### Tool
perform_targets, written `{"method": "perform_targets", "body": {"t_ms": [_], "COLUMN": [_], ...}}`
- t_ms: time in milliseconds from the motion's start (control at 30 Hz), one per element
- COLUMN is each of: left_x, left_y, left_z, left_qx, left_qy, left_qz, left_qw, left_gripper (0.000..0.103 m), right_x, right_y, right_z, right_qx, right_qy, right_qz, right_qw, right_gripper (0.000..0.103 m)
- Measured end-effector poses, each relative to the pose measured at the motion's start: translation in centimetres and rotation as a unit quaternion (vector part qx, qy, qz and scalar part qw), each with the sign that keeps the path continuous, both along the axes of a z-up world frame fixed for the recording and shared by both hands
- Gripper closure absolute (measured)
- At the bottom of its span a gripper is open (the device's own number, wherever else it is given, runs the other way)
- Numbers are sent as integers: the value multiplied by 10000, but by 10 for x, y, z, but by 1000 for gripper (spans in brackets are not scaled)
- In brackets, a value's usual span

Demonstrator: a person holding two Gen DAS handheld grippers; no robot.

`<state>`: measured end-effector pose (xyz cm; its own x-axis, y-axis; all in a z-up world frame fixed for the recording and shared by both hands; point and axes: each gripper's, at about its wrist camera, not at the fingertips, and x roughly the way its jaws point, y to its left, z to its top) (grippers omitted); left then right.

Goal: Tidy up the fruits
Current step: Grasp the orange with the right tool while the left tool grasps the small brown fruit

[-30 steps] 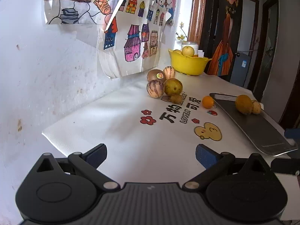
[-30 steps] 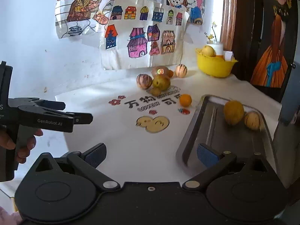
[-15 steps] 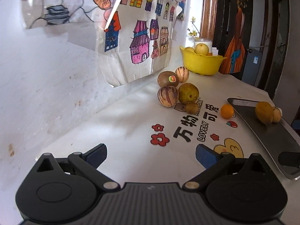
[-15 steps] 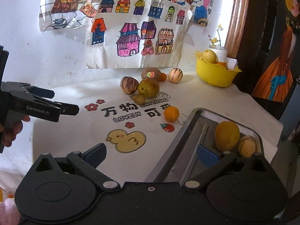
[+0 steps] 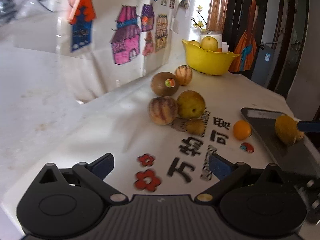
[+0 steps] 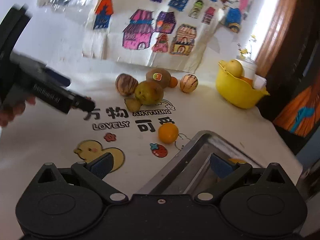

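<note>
**Loose fruit on the printed cloth, two pieces on the tray**

At the far left of the right wrist view, the left gripper (image 6: 84, 103) reaches in over the white printed tablecloth (image 6: 50, 140), a hand (image 6: 12, 110) behind it; it is blurred there, but its own camera shows its blue-padded fingers (image 5: 103, 165) spread wide apart with nothing between them, above the red flower print.

Further right sits the cluster of loose fruit: a striped round fruit (image 5: 162, 110) touching a yellow-green pear (image 5: 191, 105), a small brownish fruit (image 5: 196, 126) just in front of them, a brown kiwi with a sticker (image 5: 165, 84) behind, and a second striped fruit (image 5: 183, 75) beside it. A small orange (image 5: 242, 130) lies apart, near the edge of the metal tray (image 5: 260, 120).

On the tray rest a yellow fruit (image 5: 285, 130) and another one mostly hidden behind it. The right gripper (image 6: 160, 166) hangs over the tray's near corner, its fingers (image 6: 219, 166) also wide apart and holding nothing.

At the back right stands a yellow bowl (image 5: 210, 60) containing a pale pear (image 5: 209, 43).
</note>
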<state>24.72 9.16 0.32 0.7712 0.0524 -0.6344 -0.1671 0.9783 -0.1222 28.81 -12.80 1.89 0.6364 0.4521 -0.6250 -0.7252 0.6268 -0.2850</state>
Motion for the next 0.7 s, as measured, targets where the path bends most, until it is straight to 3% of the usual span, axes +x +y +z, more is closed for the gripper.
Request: {"method": "perform_targets", "body": {"t_ms": [367, 700], "left_x": [42, 59], "left_y": [-10, -14], "left_z": [-5, -10], "left_qx": [-536, -779], "left_qy": [-105, -234], "left_qz": [-23, -214], "left_qw": [9985, 9965], "left_gripper": [0, 6], "right_x": [25, 51], "right_y": [20, 26], "right_z": [-10, -21], "right_qx": [-377, -358], "right_qy": [-310, -93], "right_qz": [421, 519], "right_qw": [9979, 9980], "right_gripper": [5, 20]}}
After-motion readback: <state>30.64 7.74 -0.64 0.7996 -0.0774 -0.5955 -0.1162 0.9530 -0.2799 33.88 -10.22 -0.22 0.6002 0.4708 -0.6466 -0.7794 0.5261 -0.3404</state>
